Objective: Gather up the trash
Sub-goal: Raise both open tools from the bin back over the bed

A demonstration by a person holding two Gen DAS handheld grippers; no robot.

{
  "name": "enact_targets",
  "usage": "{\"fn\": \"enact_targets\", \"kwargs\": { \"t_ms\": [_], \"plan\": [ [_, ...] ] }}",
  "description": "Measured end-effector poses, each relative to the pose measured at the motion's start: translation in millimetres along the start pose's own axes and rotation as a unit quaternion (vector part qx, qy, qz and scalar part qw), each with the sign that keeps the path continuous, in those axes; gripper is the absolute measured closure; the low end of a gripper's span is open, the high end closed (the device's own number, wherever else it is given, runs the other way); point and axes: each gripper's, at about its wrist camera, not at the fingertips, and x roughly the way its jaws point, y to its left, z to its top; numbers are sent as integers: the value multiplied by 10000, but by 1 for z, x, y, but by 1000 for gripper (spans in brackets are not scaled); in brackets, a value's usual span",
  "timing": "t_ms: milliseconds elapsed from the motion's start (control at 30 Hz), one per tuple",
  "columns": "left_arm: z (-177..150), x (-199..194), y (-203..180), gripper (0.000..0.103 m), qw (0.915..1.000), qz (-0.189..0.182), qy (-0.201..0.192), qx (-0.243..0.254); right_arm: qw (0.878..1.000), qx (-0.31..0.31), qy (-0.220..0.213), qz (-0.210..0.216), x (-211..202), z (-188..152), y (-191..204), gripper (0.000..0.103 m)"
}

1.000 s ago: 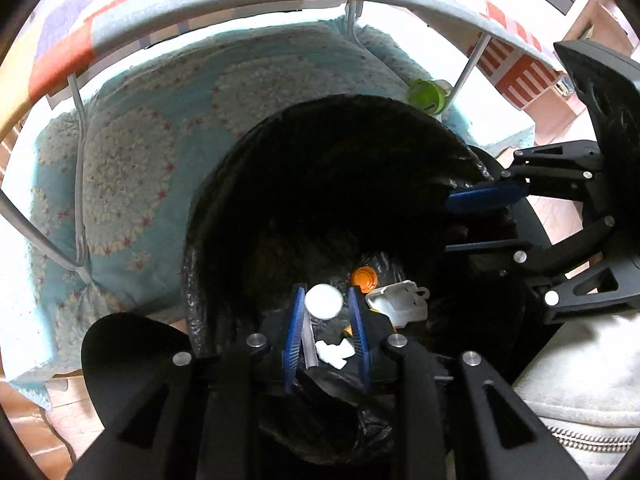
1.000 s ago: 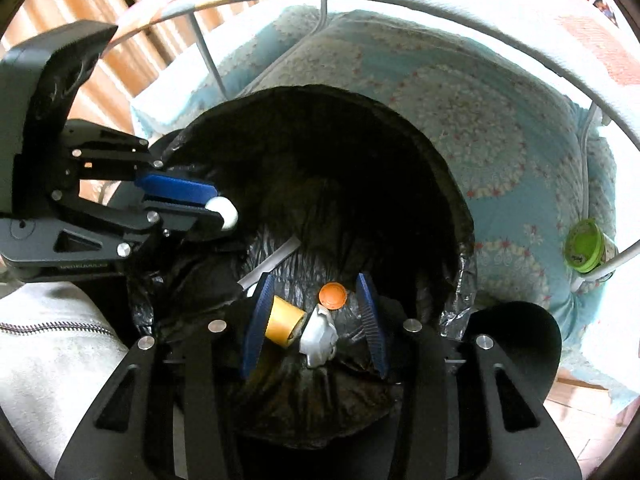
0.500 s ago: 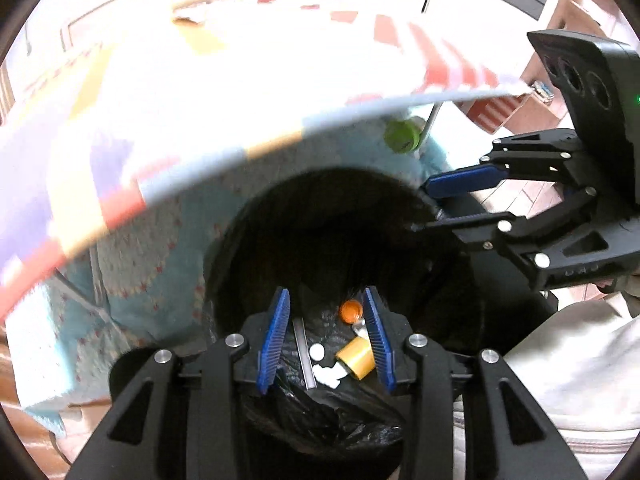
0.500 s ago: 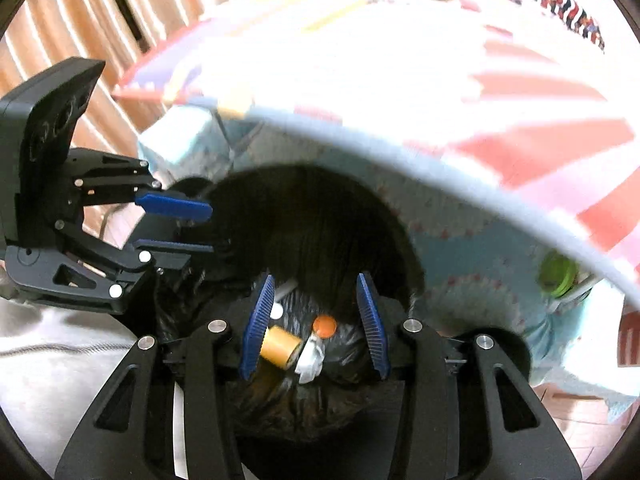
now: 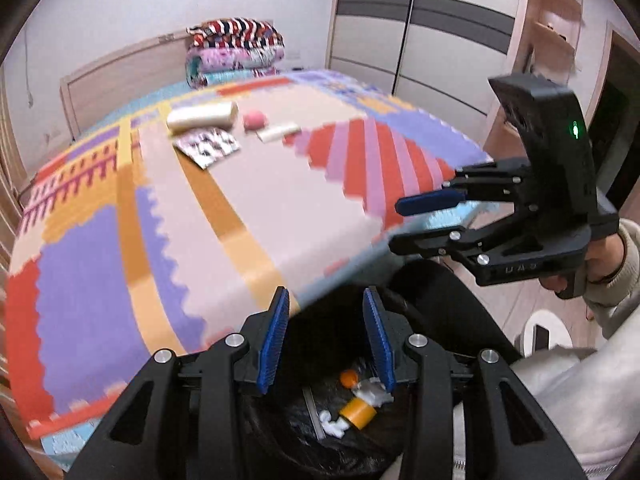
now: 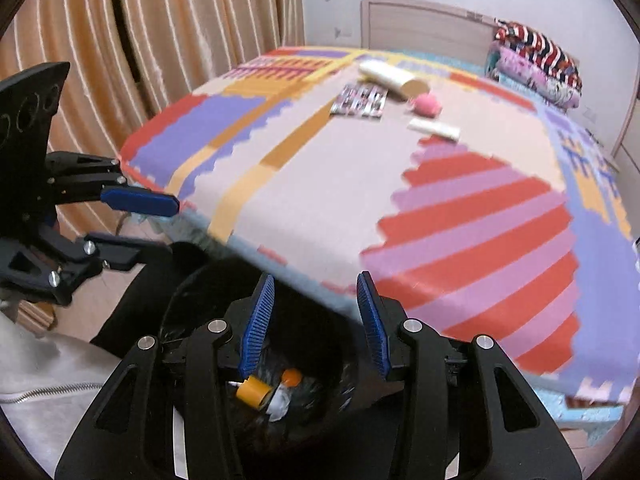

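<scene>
Both sets of blue pads parted and empty: left gripper low centre in its own view, right gripper low centre in its own. Directly beneath, a black-lined bin with dropped scraps at the bottom. Remaining trash far up the patterned bed cover, upper centre of both frames: a pale roll, a flat printed packet, a pink ball, a small white stick. Likely trouble: the ball rolling off at a nudge; the packet too flat to pinch, sliding instead; soft cover bunching under the pads; two tools colliding over closely grouped items.
</scene>
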Motion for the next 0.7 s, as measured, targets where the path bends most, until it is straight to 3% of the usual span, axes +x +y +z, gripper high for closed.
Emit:
{"fn": "enact_targets", "kwargs": {
  "t_ms": [233, 333, 500, 533, 567, 600, 700],
  "plan": [
    [34, -1, 15, 66, 9995, 169, -265, -80, 9996, -121, -199, -161, 0, 25, -13, 60],
    [47, 4, 23, 54, 9990, 252, -342, -138, 9993, -157, -268, -205, 0, 35, -21, 60],
    [67, 18, 38, 51, 9986, 301, -365, -232, 9988, -216, -351, -263, 4, 50, -35, 60],
    [70, 20, 40, 46, 9985, 309, -370, -266, 9987, -238, -361, -274, 6, 53, -38, 60],
    [72, 22, 42, 41, 9983, 319, -383, -298, 9985, -253, -364, -308, 8, 57, -41, 59],
    [76, 25, 45, 39, 9980, 340, -400, -347, 9984, -249, -362, -361, 10, 59, -43, 51],
    [85, 34, 55, 37, 9975, 359, -381, -469, 9983, -244, -370, -379, 16, 68, -53, 50]
  ]
}}
